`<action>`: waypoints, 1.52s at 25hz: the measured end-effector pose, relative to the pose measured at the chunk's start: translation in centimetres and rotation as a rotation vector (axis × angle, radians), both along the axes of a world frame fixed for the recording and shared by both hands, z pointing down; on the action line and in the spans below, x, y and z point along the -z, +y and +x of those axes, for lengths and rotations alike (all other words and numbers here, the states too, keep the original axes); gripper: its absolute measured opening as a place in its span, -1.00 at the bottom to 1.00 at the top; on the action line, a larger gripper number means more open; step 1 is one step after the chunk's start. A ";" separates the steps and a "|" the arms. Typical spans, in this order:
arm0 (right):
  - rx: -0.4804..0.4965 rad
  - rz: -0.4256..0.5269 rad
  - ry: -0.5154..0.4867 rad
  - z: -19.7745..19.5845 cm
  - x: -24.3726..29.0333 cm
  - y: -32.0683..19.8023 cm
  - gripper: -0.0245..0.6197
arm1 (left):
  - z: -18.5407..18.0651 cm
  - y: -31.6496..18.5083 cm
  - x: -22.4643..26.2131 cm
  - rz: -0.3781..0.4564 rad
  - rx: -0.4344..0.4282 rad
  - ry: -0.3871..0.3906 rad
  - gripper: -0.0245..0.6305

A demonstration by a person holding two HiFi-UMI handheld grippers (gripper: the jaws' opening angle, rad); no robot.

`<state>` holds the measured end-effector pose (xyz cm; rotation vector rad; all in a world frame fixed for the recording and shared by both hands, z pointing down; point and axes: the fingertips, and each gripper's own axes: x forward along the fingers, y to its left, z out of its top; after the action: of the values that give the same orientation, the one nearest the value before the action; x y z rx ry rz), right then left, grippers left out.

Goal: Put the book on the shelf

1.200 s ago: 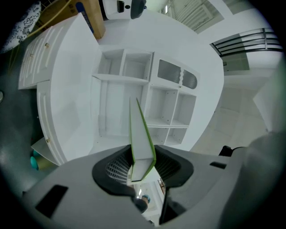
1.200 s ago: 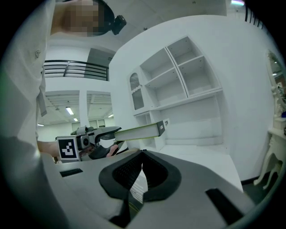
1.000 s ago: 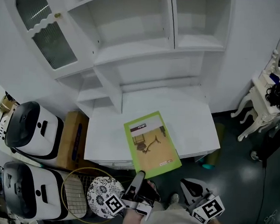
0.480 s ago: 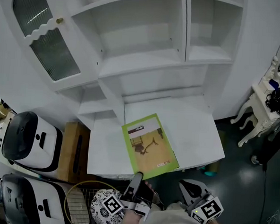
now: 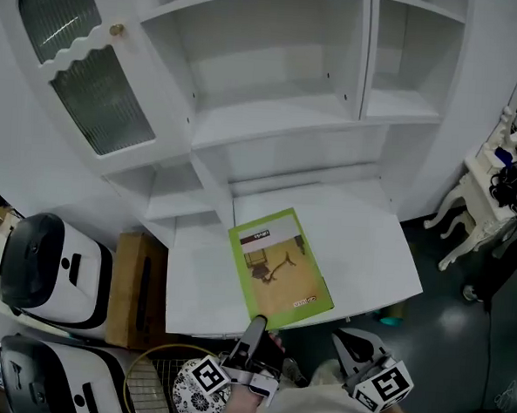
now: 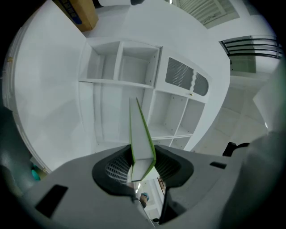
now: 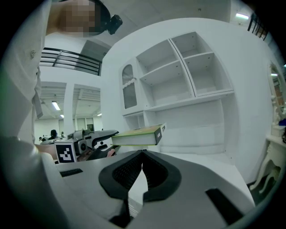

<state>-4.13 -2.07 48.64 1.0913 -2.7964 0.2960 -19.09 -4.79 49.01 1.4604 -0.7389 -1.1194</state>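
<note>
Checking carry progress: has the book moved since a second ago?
Yes. The book, held by the left gripper, went forward toward the shelves: it overhung the white desktop's front edge before; now nearly all of it is over the desktop.

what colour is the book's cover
Lime green border on the book, around a tan picture with a white strip on top; clearest in the head view.

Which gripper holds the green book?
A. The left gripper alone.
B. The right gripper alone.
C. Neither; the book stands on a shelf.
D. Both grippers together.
A: the left gripper has its jaws closed on one end of the book, while the right gripper is apart from it, its jaws together with nothing between them.
</note>
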 end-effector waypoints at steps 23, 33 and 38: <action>0.034 -0.003 -0.019 1.0 0.7 -5.8 -0.87 | 1.1 -5.3 2.8 -0.012 -0.006 0.031 -0.48; 0.019 -0.019 -0.040 3.9 0.3 -6.2 -0.87 | 4.0 -6.3 7.6 -0.007 -0.052 -0.016 -0.48; 0.017 -0.029 -0.047 5.0 0.0 -6.0 -0.87 | 5.2 -7.2 9.8 -0.015 -0.052 -0.020 -0.48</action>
<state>0.90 -8.05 48.66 1.0669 -2.8320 0.3643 -13.84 -11.94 39.17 1.4714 -0.7181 -1.0593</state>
